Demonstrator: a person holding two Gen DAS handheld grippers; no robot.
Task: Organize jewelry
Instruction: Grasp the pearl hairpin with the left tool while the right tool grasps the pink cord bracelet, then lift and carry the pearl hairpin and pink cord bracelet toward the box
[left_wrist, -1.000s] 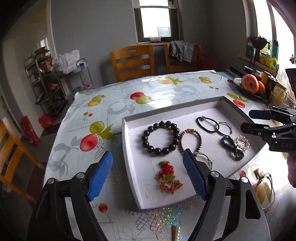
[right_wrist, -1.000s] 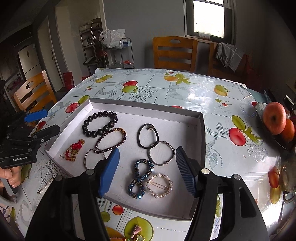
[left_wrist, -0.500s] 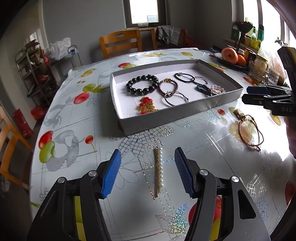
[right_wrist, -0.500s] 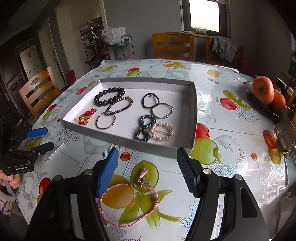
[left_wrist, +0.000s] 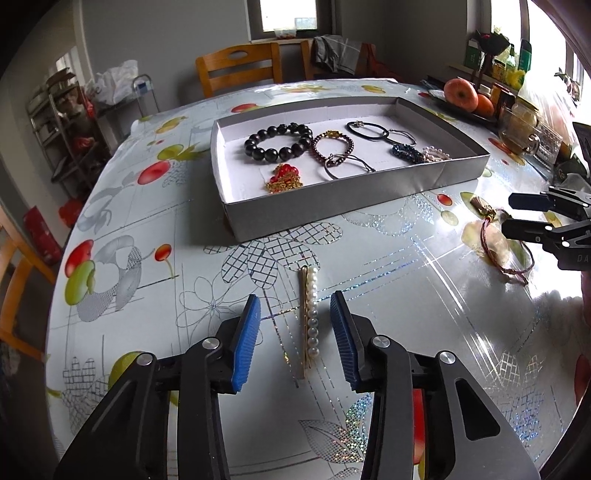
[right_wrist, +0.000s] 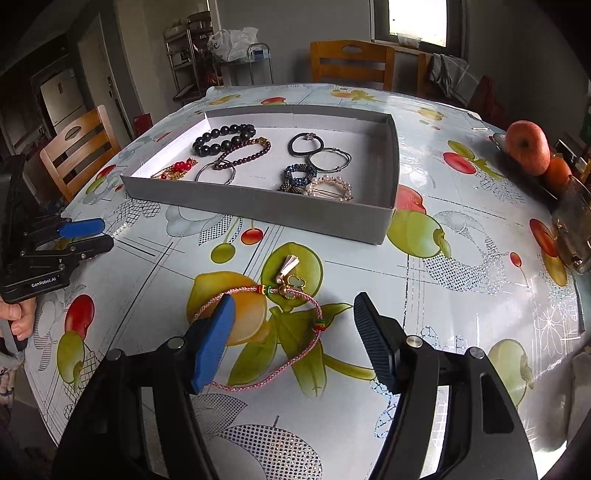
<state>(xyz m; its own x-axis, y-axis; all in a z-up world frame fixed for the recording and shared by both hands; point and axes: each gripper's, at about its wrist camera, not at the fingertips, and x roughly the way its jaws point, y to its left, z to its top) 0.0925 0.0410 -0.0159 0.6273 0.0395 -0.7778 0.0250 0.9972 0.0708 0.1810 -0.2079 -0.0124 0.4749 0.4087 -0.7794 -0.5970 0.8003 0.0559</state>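
Both grippers are tipped steeply down at the glossy fruit-print surface (left_wrist: 388, 280) right now.

The left gripper (left_wrist: 295, 332) has its blue-padded fingers (left_wrist: 246, 339) straddling the slim gold hair clip lined with white pearls (left_wrist: 309, 314). The clip lies lengthwise in the gap, closer to the right-hand finger than the left, and neither pad touches it. The jaws have just been closing in on it, and the gap is now fairly narrow but still clear of the clip on both sides.

The right gripper (right_wrist: 295, 336) is held at a similar downward tilt over the pink braided cord bracelet with a gold clover charm and small tassel (right_wrist: 288, 321). Its fingers (right_wrist: 216, 343) stand wide apart. The blue left-hand one overlaps the bracelet's left edge in the view, though I can't tell if it's actually touching the cord. The other finger is well off to the right of the loop. The charm and tassel sit just ahead of the fingertips.

Further ahead of both pairs of fingers sits the shallow grey cardboard box lid with a white inside (left_wrist: 332, 206), already holding a black bead bracelet (left_wrist: 279, 142), a dark red bead bracelet (left_wrist: 334, 142), a red-and-gold piece (left_wrist: 284, 177), hair ties and a couple of beaded bits.

In the right wrist view you can see the person's hand (right_wrist: 16, 321) wrapped around the left gripper's handle at the far left edge.
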